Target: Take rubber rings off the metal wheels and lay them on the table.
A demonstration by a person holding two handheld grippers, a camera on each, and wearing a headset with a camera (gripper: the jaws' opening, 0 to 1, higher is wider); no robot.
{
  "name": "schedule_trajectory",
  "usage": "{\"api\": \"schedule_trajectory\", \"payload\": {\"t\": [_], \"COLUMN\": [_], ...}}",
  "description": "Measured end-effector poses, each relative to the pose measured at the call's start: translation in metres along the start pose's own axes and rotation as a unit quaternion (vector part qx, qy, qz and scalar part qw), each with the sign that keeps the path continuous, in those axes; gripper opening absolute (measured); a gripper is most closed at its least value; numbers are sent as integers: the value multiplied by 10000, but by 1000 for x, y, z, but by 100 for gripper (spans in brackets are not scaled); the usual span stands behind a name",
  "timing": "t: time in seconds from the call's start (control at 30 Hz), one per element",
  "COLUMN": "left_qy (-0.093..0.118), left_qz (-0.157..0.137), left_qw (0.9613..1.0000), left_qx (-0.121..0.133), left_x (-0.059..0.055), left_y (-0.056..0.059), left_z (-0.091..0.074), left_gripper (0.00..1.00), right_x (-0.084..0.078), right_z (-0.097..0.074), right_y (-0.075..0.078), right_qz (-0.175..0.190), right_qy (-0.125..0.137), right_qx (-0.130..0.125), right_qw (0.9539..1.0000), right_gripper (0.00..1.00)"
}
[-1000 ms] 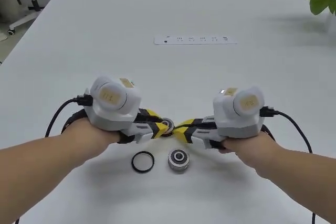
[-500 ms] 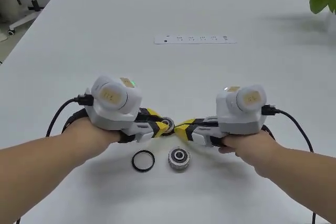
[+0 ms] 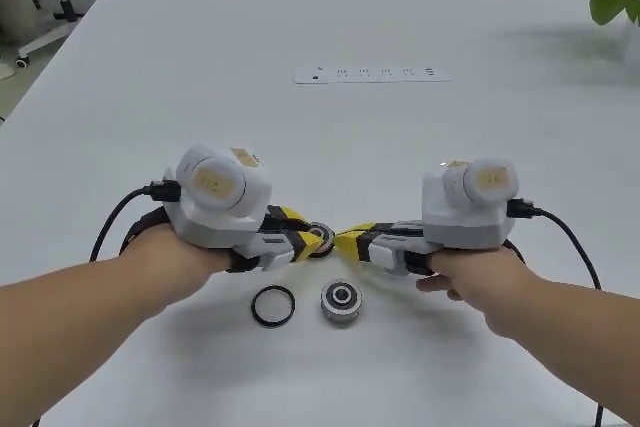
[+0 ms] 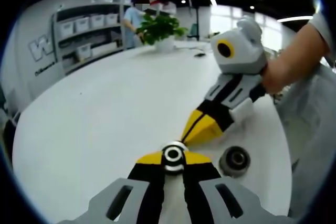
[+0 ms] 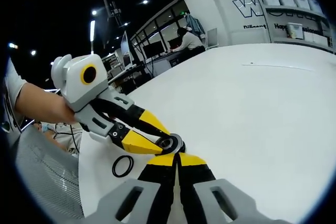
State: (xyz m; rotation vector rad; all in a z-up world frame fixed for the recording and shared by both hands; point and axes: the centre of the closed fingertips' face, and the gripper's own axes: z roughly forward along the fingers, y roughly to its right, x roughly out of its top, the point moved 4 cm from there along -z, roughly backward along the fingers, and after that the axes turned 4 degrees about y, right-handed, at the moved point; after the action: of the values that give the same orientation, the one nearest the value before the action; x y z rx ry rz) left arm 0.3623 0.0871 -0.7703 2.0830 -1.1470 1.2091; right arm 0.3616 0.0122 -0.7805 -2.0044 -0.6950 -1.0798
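The left gripper [image 3: 308, 240] clamps a metal wheel [image 3: 320, 237] between its yellow jaw tips; the right gripper [image 3: 347, 240] faces it with jaws pressed together, tips touching that wheel's rim; on the table [image 3: 400, 147], nearer the person, a loose rubber ring [image 3: 253, 308] lies just beside a second wheel [image 3: 341, 304].
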Motion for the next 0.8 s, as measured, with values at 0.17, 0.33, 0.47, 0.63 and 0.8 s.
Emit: {"api": "schedule_trajectory", "payload": {"t": [0.17,0.33,0.47,0.63,0.8], "left_qy": [-23,-35,-49,-51,-60], "left_qz": [9,36,78,82,99], "left_qw": [10000,10000,10000,9999,9999], "left_qx": [9,8,25,42,65], "left_x": [0,1,1,1,1], "left_y": [2,2,3,4,4], "left_z": [0,0,0,-1,0], "left_gripper": [12,12,12,12,12], "right_x": [2,3,4,5,6], "right_z": [-1,0,0,0,1], "right_y": [-2,-3,-4,-6,-8], "right_qz": [-171,-180,-160,-122,-97], "right_qy": [35,51,61,66,98], "right_qx": [-35,-11,4,31,88], "right_qw": [9998,9998,9999,9999,9999], "right_gripper": [0,0,0,0,0]}}
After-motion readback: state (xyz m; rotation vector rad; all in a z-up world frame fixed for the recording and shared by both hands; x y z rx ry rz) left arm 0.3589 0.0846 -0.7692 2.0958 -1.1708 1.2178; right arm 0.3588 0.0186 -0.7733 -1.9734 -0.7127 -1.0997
